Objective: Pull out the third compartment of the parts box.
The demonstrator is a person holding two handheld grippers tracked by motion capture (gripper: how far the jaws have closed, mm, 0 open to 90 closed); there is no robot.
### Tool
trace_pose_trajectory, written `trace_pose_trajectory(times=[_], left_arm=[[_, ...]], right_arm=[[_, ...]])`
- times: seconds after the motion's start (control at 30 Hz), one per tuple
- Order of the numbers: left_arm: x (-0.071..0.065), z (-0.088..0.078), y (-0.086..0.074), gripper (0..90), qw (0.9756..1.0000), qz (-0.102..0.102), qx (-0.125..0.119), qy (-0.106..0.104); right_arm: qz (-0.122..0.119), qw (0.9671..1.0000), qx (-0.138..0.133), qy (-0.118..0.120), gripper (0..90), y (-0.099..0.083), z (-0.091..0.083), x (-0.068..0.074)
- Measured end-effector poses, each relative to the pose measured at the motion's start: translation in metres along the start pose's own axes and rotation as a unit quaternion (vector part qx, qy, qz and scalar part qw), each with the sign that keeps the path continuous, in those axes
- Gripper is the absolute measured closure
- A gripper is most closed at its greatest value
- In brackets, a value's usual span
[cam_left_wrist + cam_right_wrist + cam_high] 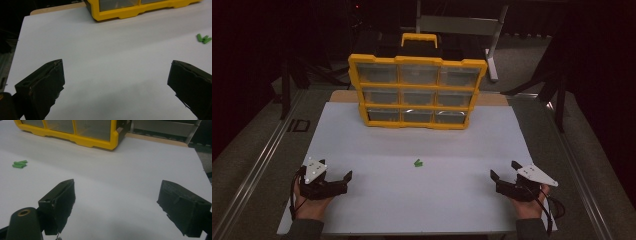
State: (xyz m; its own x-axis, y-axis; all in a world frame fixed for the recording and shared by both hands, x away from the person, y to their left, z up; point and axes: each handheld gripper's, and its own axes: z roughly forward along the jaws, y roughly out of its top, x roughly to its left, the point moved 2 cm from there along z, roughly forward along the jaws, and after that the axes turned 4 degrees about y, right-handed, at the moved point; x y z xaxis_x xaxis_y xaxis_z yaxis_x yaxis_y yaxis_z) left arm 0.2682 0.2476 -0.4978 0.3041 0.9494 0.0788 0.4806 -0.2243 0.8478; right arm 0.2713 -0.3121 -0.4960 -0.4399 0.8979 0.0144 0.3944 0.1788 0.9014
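Lying loose mid-table: small green pegs point(418, 162), clustered, touching.

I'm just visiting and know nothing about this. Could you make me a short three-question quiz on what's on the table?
1. True or false: the green pieces lie between the two grippers, touching neither.
2. How many drawers does the yellow organizer show? A) four B) nine C) twelve
3. Are the jaws of the left gripper and the right gripper open or shut?

Key: 1. True. 2. B, three rows of three. 3. Open, both, with nothing between them.
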Motion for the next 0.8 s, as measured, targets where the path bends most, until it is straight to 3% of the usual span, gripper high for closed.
trace_pose_trajectory(times=[0.5,0.8], left_arm=[[0.004,-0.003,0.001,0.0,0.9997,-0.018,-0.017,0.003],[0.005,0.001,-0.001,0.0,0.9997,-0.019,-0.009,0.014]], right_arm=[[-0.004,1.0000,-0.002,0.006,14.2,0.004,0.000,0.003],[-0.027,0.9991,-0.002,0.032,14.3,0.033,-0.002,0.006]])
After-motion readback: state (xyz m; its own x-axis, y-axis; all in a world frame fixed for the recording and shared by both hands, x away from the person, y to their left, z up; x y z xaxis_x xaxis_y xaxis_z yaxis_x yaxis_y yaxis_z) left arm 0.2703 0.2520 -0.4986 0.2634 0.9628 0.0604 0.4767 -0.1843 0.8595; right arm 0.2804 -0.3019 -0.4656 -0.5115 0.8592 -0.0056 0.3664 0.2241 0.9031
